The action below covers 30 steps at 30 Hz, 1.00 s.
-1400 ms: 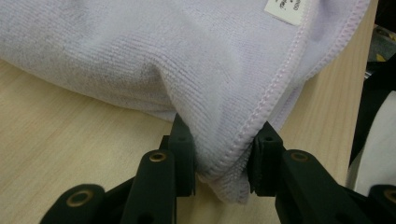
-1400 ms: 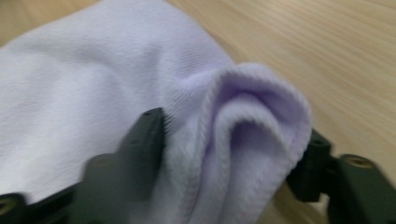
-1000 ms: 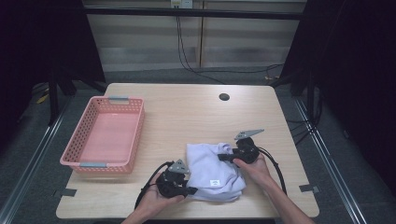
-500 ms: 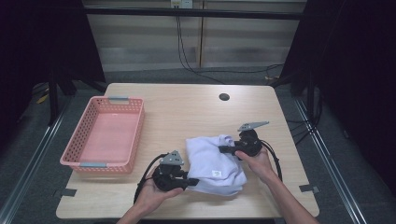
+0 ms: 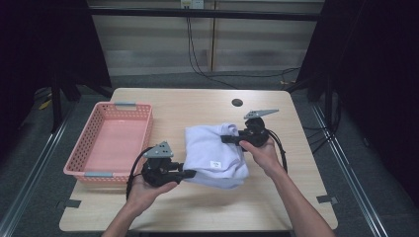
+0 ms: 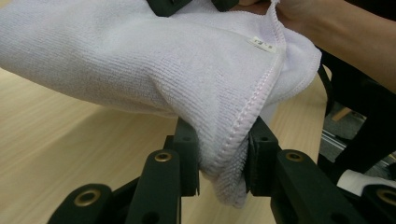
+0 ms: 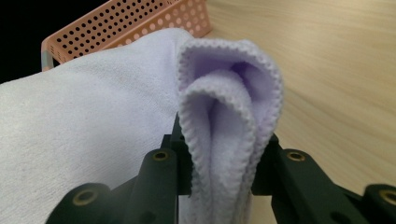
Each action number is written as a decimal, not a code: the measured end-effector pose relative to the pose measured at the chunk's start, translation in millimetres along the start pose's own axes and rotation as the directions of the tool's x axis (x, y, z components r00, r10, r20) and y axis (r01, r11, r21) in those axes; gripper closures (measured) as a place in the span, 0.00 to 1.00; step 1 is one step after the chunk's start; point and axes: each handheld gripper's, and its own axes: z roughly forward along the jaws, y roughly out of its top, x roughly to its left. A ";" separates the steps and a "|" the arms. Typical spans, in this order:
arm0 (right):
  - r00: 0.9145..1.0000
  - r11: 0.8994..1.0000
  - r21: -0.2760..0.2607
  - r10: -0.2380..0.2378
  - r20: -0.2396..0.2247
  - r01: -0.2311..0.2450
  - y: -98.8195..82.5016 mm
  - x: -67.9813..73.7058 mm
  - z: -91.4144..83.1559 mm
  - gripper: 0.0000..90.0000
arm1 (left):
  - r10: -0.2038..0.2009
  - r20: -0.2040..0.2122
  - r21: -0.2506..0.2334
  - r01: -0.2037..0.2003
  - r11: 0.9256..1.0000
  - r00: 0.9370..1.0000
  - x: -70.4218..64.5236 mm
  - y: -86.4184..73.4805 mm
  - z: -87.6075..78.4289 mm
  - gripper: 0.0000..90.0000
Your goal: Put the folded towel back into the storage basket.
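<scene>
Nearest the person, the left gripper [image 5: 190, 173] has its jaws pinched on the towel's [image 5: 215, 154] near edge: in the left gripper view the stitched hem [image 6: 243, 128] bunches between the two pads. The grip sits on a corner, probably so the cloth hangs free rather than dragging. The towel itself is off the table [image 5: 197, 106], slung between both hands at about 5 o'clock from the table's centre, with its small label [image 5: 215, 164] facing up. Farther on, the right gripper [image 5: 228, 139] clamps the far edge, where the right gripper view shows two folded layers squeezed together. Held at opposite sides, the bundle keeps its fold while carried. The basket [image 5: 133, 111] waits at 9 o'clock, apparently where the towel goes. A dark hole [image 5: 237, 102] sits at 12 o'clock.
</scene>
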 end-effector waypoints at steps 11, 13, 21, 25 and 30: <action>0.998 1.000 -0.008 -0.003 -0.063 0.003 50.2 10.5 42.2 0.78 | -0.049 -0.074 -0.048 0.046 0.998 0.996 34.0 0.8 -48.3 0.79; 0.998 1.000 0.002 -0.014 -0.065 0.014 61.4 14.5 50.3 0.78 | -0.056 -0.089 -0.060 0.051 0.997 0.994 39.9 1.6 -58.0 0.79; 0.995 0.999 0.007 -0.042 -0.093 0.043 109.6 37.4 86.7 0.78 | -0.100 -0.165 -0.127 0.080 0.989 0.981 63.8 -2.2 -107.0 0.80; 0.993 0.999 0.013 -0.041 -0.113 0.043 126.3 52.9 113.7 0.78 | -0.145 -0.206 -0.157 0.114 0.981 0.968 78.4 -13.5 -135.4 0.80; 0.991 0.999 0.028 -0.042 -0.123 0.045 142.4 74.6 149.0 0.78 | -0.197 -0.255 -0.167 0.157 0.973 0.947 97.6 -30.7 -168.9 0.80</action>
